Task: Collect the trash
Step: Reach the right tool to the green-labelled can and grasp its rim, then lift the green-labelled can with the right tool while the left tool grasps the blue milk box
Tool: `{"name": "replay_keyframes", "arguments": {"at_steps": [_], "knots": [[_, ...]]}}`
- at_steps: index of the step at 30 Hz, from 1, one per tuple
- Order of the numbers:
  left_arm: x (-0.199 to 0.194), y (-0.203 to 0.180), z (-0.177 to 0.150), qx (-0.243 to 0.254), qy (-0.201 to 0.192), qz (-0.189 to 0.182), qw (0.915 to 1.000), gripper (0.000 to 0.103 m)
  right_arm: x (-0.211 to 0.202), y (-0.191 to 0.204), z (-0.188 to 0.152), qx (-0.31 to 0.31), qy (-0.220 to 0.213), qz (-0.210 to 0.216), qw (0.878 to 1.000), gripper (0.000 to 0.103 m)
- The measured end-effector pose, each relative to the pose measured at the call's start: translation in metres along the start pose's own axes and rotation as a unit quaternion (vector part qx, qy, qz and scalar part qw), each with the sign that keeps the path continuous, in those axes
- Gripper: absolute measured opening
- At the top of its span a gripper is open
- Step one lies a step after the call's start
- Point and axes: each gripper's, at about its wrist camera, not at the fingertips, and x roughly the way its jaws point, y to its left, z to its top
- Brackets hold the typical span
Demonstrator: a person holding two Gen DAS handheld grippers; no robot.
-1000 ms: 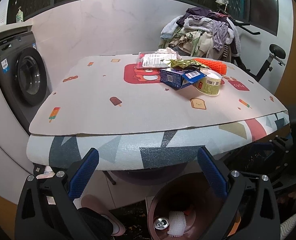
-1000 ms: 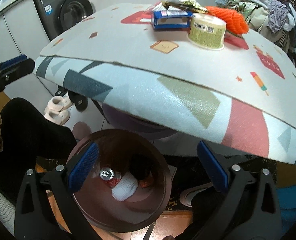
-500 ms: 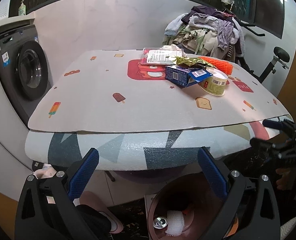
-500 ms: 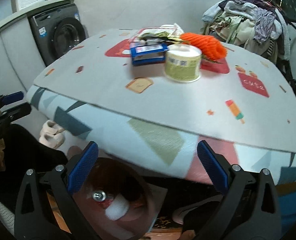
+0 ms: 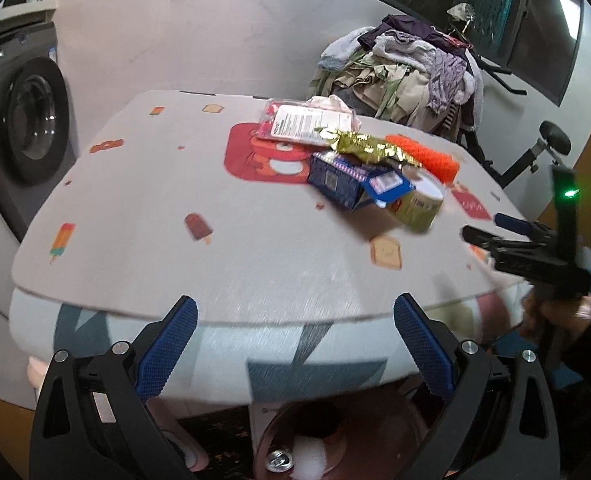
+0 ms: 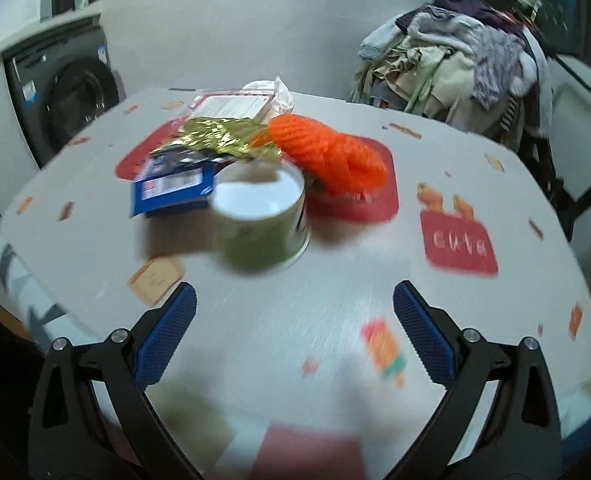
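Green tub [image 6: 262,216] sits ahead of my right claw [image 6: 294,338], touching the blue box [image 6: 171,190]. Both claws gape empty; my left [image 5: 295,346] hangs above the bin [image 5: 335,440].

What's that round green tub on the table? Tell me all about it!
The green tub is a short round container with a white top and a pale rim at its base, blurred here. It stands upright on the patterned table, its far side against the blue box, gold wrapper and orange net. No claw touches it.
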Motion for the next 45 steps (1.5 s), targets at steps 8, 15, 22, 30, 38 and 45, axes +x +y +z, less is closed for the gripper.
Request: {"name": "replay_keyframes", "arguments": {"at_steps": [8,15,22,30,38,45], "knots": [[0.02,0.004,0.03,-0.028,0.01,-0.027,0.9992,0.096,0.049,0.009,0.042,-0.023,0.021,0.037,0.999,0.097],[0.04,0.014,0.032,-0.056,0.035,-0.035,0.9972,0.096,0.073,0.028,0.055,-0.05,0.03,0.023,0.998,0.096],[0.053,0.022,0.03,-0.085,0.054,-0.042,0.994,0.096,0.065,0.027,0.051,-0.033,0.031,0.068,0.997,0.075],[0.052,0.027,0.035,-0.099,0.047,-0.044,0.993,0.096,0.034,0.076,0.021,-0.095,0.041,0.153,0.983,0.075],[0.057,0.015,0.05,-0.044,0.046,-0.035,0.9973,0.096,0.003,0.056,0.009,-0.037,0.014,0.136,0.99,0.075],[0.097,-0.031,0.068,0.057,0.074,-0.038,0.9949,0.097,-0.023,0.007,0.009,0.008,-0.018,0.063,0.998,0.075]]}}
